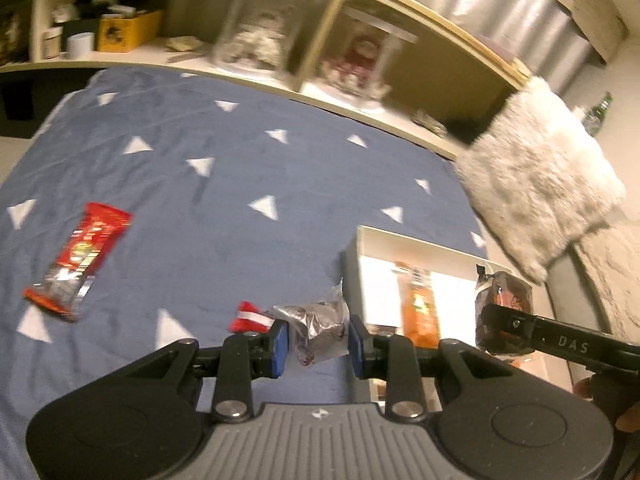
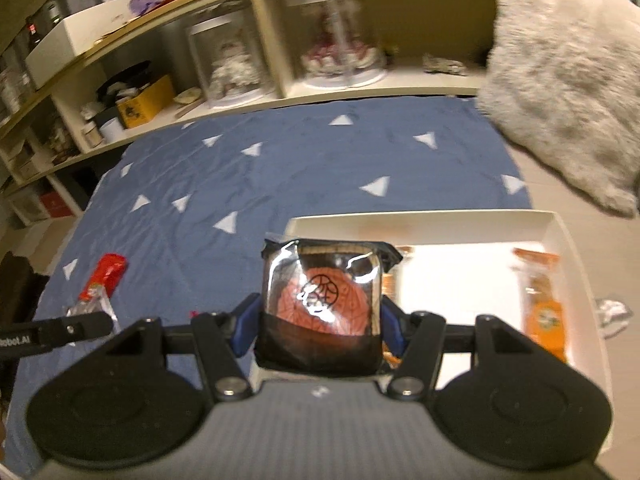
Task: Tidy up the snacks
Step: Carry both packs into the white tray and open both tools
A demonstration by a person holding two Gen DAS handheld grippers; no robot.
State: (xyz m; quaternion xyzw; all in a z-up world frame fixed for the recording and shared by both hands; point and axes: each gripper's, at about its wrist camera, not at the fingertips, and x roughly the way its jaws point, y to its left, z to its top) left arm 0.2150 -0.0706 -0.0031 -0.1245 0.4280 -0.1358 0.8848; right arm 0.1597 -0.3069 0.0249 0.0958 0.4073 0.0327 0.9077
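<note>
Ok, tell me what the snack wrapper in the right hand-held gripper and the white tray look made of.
Snack wrapper: looks like glossy clear plastic film with dark ends; sharp highlights and the orange-red pastry showing through suggest it. White tray: probably matte cardboard or thin plastic; flat, dull walls with no glare, but blur leaves it open.

The left tongs (image 1: 318,346) stand open, blue pads apart, over a clear crinkled wrapper with a dark snack (image 1: 320,326) lying on the blue bedspread with white triangles (image 1: 208,216); a red foil snack bar (image 1: 78,258) lies well apart to the left; the white cardboard box (image 1: 354,264) holds an orange packet (image 1: 418,312); the right tongs (image 1: 498,316) hold a dark-wrapped round cake (image 1: 504,296) over the box.
</note>
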